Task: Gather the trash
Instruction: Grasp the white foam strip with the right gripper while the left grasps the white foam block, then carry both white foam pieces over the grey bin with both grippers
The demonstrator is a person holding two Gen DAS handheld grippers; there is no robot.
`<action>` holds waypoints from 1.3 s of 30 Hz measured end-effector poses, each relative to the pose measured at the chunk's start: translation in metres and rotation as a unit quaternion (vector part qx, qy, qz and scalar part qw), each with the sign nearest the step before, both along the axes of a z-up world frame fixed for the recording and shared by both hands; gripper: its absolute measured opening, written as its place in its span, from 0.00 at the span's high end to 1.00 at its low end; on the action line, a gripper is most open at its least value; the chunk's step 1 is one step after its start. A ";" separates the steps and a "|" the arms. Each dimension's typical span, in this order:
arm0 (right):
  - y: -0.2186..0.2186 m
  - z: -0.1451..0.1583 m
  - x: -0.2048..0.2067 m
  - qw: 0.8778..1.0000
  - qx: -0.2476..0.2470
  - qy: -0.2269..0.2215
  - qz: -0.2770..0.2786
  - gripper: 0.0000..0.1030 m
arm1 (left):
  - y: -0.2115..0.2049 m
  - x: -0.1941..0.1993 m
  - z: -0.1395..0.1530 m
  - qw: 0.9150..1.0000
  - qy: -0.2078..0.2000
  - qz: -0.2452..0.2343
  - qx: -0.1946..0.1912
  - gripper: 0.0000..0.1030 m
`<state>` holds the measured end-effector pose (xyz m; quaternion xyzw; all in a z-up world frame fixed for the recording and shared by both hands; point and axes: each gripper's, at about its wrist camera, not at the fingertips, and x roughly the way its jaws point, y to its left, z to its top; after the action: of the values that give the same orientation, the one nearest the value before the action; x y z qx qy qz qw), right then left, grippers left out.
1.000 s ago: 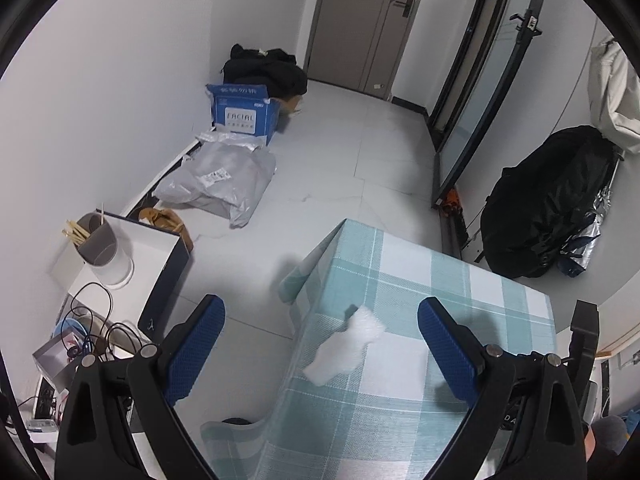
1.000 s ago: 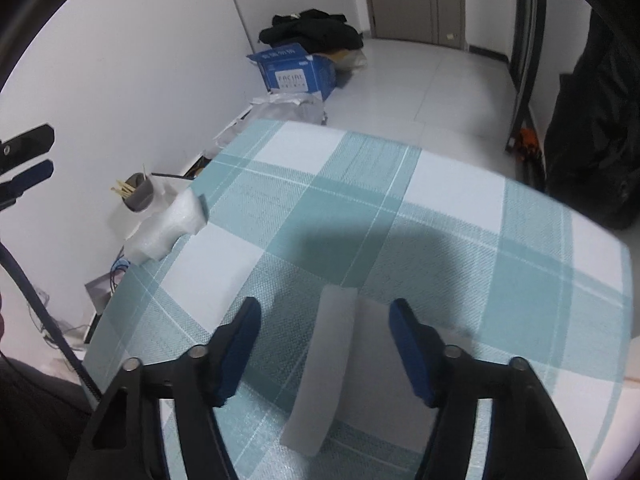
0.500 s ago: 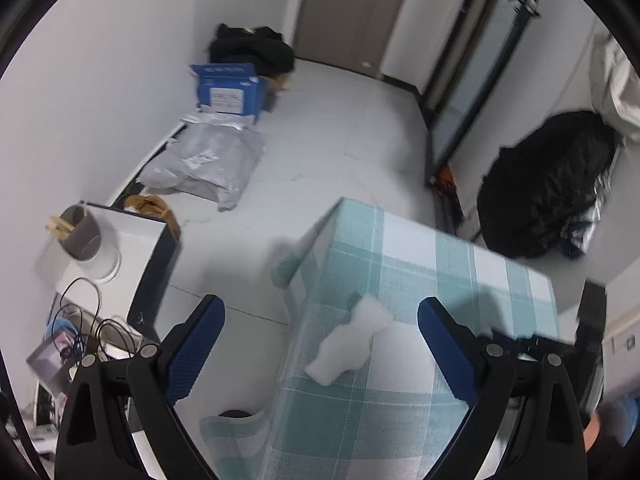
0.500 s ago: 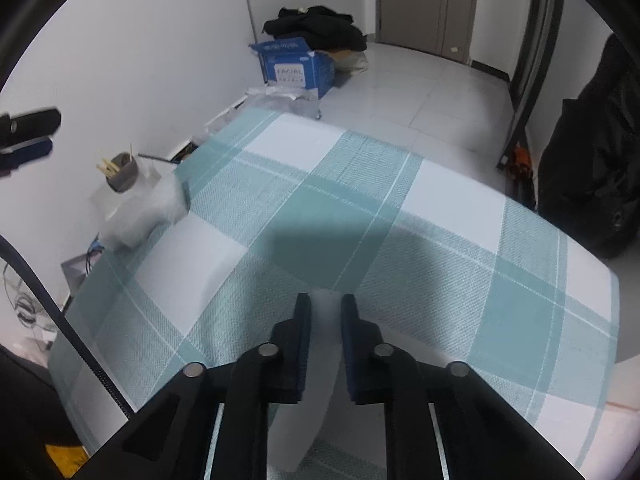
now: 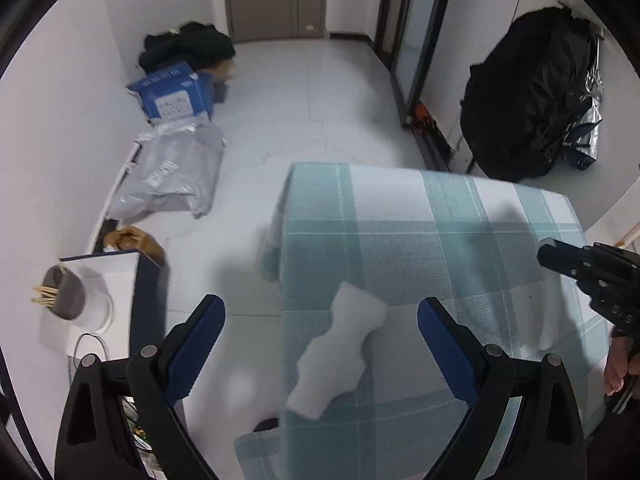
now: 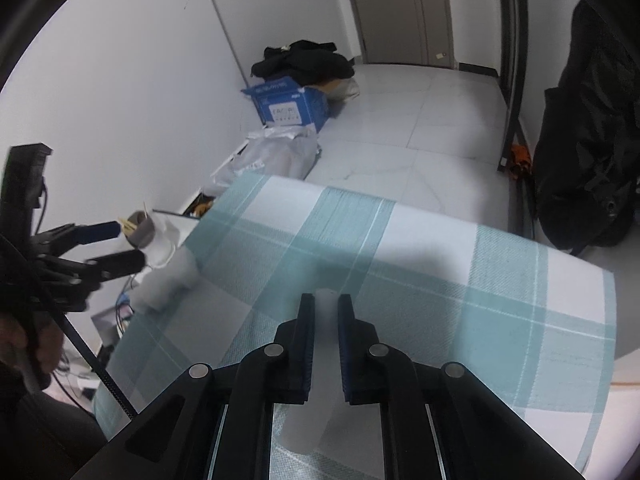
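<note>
A white foam scrap [image 5: 340, 352] lies at the left edge of the table with the teal checked cloth [image 5: 420, 240]. My left gripper [image 5: 320, 316] is open above it, its blue fingers on either side and apart from it. The scrap also shows in the right wrist view [image 6: 168, 284], with the left gripper [image 6: 116, 246] beside it. My right gripper [image 6: 326, 312] is shut on a white foam strip [image 6: 320, 364] and holds it over the cloth. The right gripper shows in the left wrist view [image 5: 592, 276], with the strip [image 5: 554, 328] hanging below it.
On the floor to the left are a blue carton [image 5: 176, 94], a grey plastic mailer bag [image 5: 172, 172] and a white box with a grey cup of sticks [image 5: 60, 296]. A black bag [image 5: 528, 92] stands at the far right by a sliding door.
My right gripper closed on the foam strip and lifted it off the cloth. My left gripper swung right and came closer over the foam scrap, still open.
</note>
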<state>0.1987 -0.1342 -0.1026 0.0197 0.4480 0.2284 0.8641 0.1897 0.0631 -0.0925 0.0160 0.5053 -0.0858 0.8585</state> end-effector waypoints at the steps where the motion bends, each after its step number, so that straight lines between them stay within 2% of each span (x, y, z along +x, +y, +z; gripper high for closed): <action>1: -0.002 0.001 0.001 1.000 0.003 0.001 -0.002 0.90 | -0.002 0.004 -0.005 1.000 0.010 -0.002 0.010 0.07; 3: -0.005 0.003 0.001 1.000 0.003 -0.002 -0.006 0.90 | -0.006 0.008 -0.016 0.999 0.030 -0.015 0.034 0.12; 5: -0.010 0.005 0.001 1.000 0.005 -0.002 -0.011 0.90 | -0.010 0.011 -0.025 0.997 0.050 -0.028 0.050 0.25; 10: -0.020 0.010 -0.002 1.000 0.014 -0.006 -0.019 0.90 | -0.016 0.011 -0.032 0.994 0.075 -0.048 0.063 0.38; 13: -0.021 0.011 -0.004 1.000 0.016 -0.008 -0.019 0.90 | -0.021 0.011 -0.031 0.993 0.081 -0.055 0.059 0.52; 15: -0.022 0.013 -0.005 1.000 0.016 -0.010 -0.017 0.90 | -0.023 0.010 -0.029 0.993 0.084 -0.062 0.052 0.71; 18: -0.021 0.015 -0.008 1.000 0.018 -0.015 -0.013 0.90 | -0.027 0.011 -0.028 0.993 0.087 -0.063 0.059 0.71; 22: -0.024 0.020 -0.011 0.999 0.020 -0.022 -0.012 0.90 | -0.027 0.010 -0.026 0.994 0.093 -0.049 0.044 0.71; 26: -0.030 0.025 -0.012 0.999 0.029 -0.024 -0.020 0.90 | -0.030 0.003 -0.012 0.996 0.077 -0.037 0.031 0.72; 31: -0.047 0.043 -0.024 0.998 0.042 -0.047 -0.015 0.90 | -0.040 -0.005 0.015 0.998 0.054 -0.024 -0.008 0.72; 35: -0.074 0.059 -0.036 0.996 0.054 -0.055 -0.035 0.90 | -0.058 -0.015 0.040 0.998 0.028 -0.025 -0.050 0.72; 39: -0.101 0.081 -0.052 0.994 0.058 -0.081 -0.051 0.90 | -0.093 -0.029 0.071 0.995 -0.013 -0.050 -0.084 0.72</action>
<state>0.1466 -0.2352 -0.0221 0.0743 0.3610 0.2102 0.9055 0.1608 -0.0300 -0.0213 -0.0298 0.4832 -0.1708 0.8582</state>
